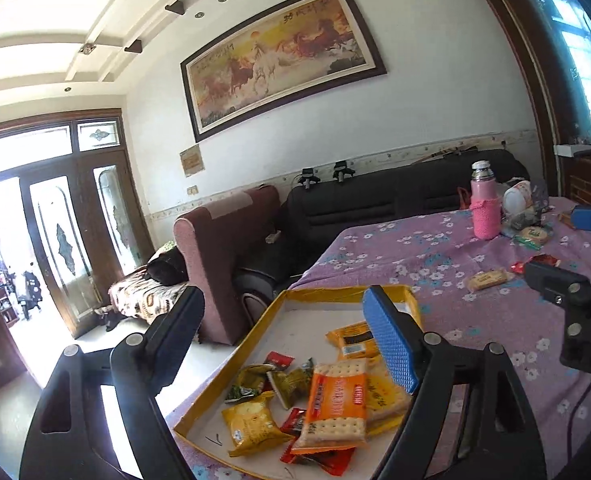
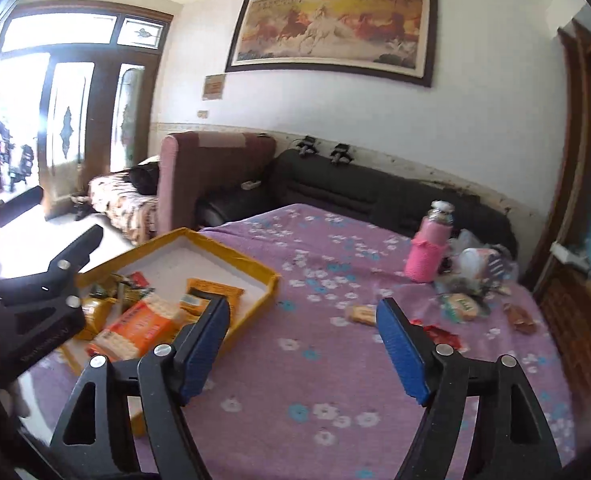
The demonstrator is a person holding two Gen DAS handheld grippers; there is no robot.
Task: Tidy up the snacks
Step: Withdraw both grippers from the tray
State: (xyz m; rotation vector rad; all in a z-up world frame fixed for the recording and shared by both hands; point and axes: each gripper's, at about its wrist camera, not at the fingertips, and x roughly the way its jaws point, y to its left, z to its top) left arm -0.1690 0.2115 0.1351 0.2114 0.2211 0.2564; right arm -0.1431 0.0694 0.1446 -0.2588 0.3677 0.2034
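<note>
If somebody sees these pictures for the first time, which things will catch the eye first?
First, the yellow-edged tray heaped with snack packets at the table's near corner, an orange cracker pack on top. Then the pink bottle standing at the far side, and the big horse painting on the wall.

White walls, framed horse painting (image 2: 331, 28), dark sofa (image 2: 359, 192), sunlit glazed wooden doors (image 1: 67, 236).

We see glossy plastic snack wrappers (image 1: 335, 404) in a matt cardboard tray (image 1: 231, 354) on the floral cloth tablecloth (image 2: 315, 380); textured blue finger pads (image 1: 391, 344).
</note>
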